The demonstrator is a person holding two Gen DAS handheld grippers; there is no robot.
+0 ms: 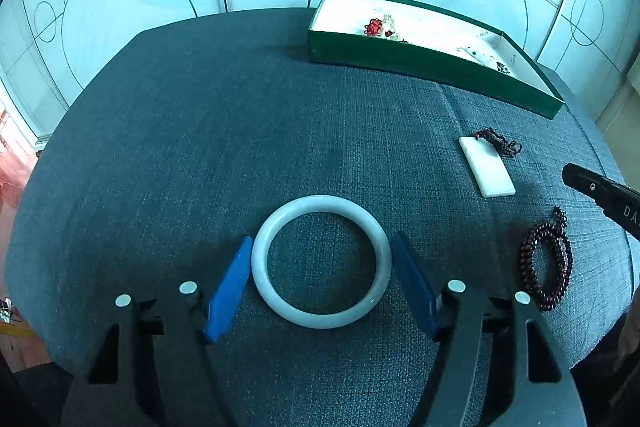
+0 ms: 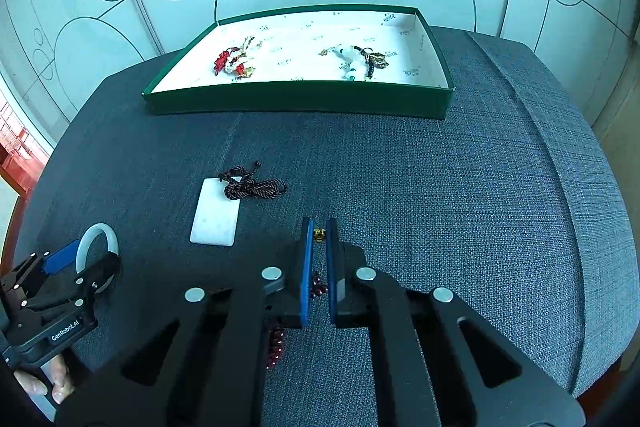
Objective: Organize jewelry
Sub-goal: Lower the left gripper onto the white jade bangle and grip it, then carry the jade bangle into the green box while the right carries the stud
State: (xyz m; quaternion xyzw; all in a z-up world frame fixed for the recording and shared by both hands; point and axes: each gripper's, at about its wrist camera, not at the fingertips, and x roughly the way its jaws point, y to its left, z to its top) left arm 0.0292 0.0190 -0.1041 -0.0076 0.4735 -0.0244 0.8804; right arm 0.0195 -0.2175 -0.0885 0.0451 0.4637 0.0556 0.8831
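A pale jade bangle (image 1: pixel 321 261) lies flat on the grey cloth between the open blue fingers of my left gripper (image 1: pixel 321 251); the fingers stand at its sides, contact unclear. It also shows in the right wrist view (image 2: pixel 97 241). My right gripper (image 2: pixel 319 231) is shut on a dark red bead bracelet (image 2: pixel 318 285), whose beads show between and under the fingers. In the left wrist view the bracelet (image 1: pixel 546 261) lies on the cloth at the right. A white rectangular pendant (image 2: pixel 216 213) with a dark cord lies left of my right gripper.
A green tray (image 2: pixel 300 99) with a white lining stands at the back of the table and holds a red-and-white piece (image 2: pixel 236 61) and a white-and-dark piece (image 2: pixel 356 61). A patterned glass wall stands behind. The table's edge curves away at the right.
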